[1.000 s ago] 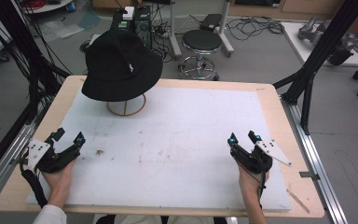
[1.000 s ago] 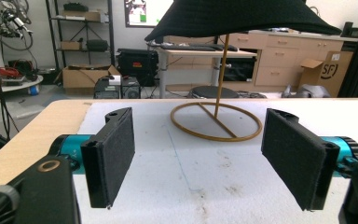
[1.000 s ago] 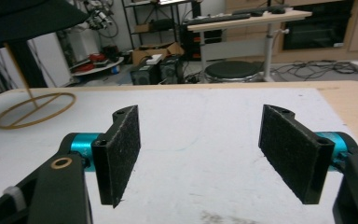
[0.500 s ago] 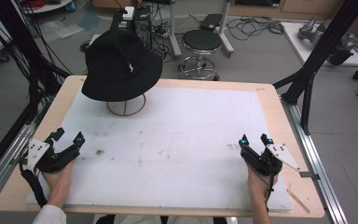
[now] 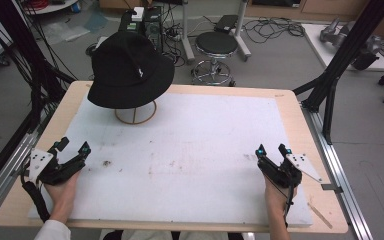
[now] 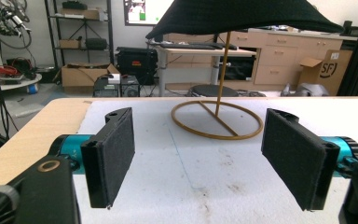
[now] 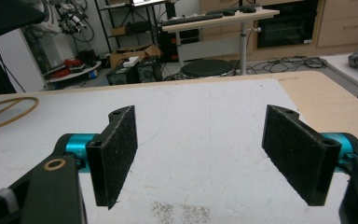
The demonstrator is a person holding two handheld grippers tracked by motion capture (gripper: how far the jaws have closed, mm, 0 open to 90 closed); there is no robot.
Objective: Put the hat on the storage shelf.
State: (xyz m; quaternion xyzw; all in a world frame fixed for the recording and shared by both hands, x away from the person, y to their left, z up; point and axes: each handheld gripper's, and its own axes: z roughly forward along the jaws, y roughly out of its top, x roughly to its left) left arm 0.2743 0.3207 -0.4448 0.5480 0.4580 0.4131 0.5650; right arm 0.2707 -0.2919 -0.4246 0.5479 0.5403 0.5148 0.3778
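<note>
High view sets the left claw (image 5: 72,149) and the right claw (image 5: 271,150) low at the near corners of the white worktop (image 5: 205,145), each with its jaws spread wide and nothing between the pads. The black hat (image 5: 130,70) sits well ahead of the left claw, and far ahead and across from the right one, perched on a thin wooden stand (image 5: 135,112) whose ring base rests on the worktop. The stand props the brim clear of the surface, probably so a claw can get under or around it. In the left gripper view the ring and upright post lie straight ahead between the jaws, so the left claw seems aimed for the approach.
</note>
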